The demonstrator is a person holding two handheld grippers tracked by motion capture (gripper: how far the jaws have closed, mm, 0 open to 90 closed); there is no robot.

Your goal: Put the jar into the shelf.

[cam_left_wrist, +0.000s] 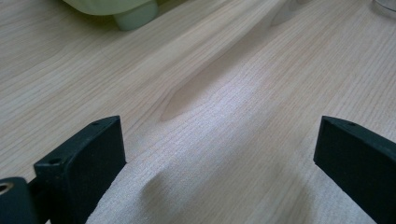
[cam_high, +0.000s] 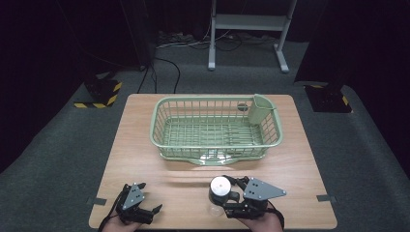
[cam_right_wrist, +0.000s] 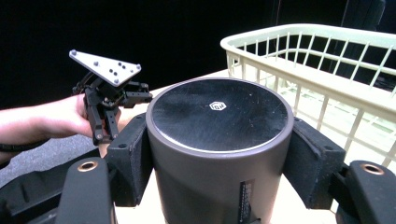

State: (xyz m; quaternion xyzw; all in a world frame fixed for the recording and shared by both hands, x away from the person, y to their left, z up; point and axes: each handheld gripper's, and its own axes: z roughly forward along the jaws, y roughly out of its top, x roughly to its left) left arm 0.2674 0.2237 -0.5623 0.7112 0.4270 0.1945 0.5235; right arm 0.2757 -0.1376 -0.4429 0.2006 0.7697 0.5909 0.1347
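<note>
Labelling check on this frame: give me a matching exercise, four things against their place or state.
Things:
1. dark grey cylindrical metal cup
2. pale green plastic dish basket
3. left gripper
4. light green utensil holder

States:
A. jaws apart over bare wooden table
B. clamped between the right gripper pads
C. hung at the basket's far right corner
D. mid-table, beyond both grippers

Pairs: 1-B, 2-D, 3-A, 4-C

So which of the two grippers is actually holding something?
The right gripper, at the table's near edge: its jaws are clamped on the dark upside-down cup. The left gripper has open jaws over bare wood.
</note>
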